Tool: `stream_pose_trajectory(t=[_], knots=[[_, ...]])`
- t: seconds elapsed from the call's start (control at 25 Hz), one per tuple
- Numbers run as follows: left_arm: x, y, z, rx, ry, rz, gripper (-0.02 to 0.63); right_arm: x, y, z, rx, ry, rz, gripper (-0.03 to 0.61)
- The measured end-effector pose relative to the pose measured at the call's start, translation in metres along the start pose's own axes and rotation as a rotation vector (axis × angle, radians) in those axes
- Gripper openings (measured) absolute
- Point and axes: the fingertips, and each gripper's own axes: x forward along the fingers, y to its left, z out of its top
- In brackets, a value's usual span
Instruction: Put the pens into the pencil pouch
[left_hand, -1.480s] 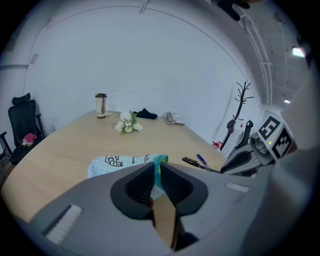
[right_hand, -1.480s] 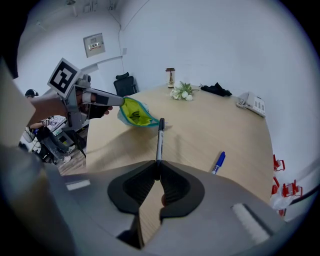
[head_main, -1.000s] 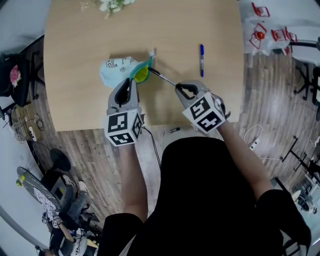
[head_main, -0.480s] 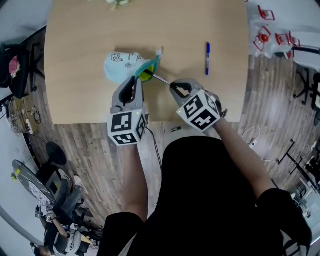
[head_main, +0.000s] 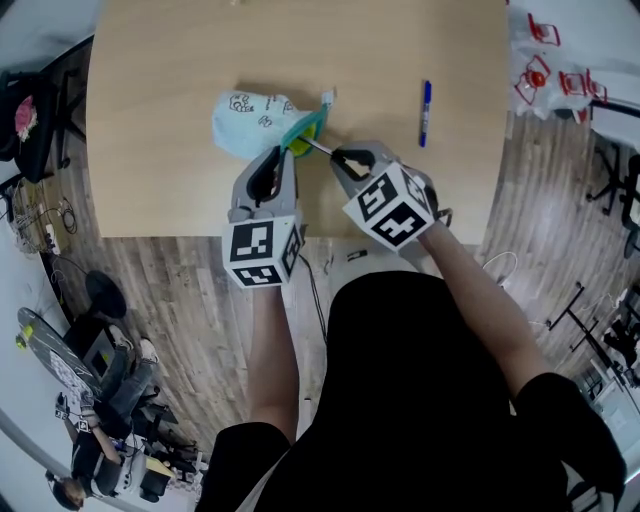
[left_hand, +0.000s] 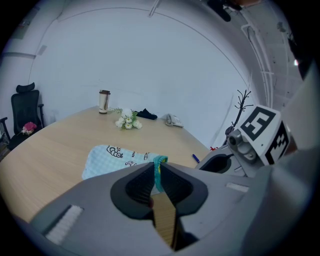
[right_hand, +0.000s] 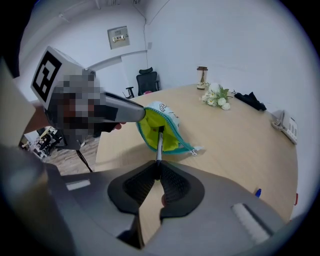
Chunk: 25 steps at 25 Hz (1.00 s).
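**A:** What is being risked here?

**B:** The pencil pouch (head_main: 250, 120) is being kept on the worktop (head_main: 150, 190), with its teal rim being pinched by the left gripper (head_main: 285, 155) so that the mouth is being held agape. If that thin rim is being let slip, the mouth could be closed against the pen (right_hand: 159, 140).

**A:** And the pen itself?

**B:** It is being clamped at its rear end by the right gripper (right_hand: 157, 172). Its long axis is being kept in line with the jaws, and its front end is being pointed into the yellow lining. If tilted, it could be snagged on the zipper. A blue pen (head_main: 425, 112) is being left well apart.
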Motion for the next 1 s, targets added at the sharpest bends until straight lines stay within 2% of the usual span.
stream_pose_trajectory(t=[1.0], knots=[[-0.006,0.000,-0.003,-0.005,0.002,-0.001,0.034,0.043,0.000,0.039,-0.013,-0.046,0.022,0.044]])
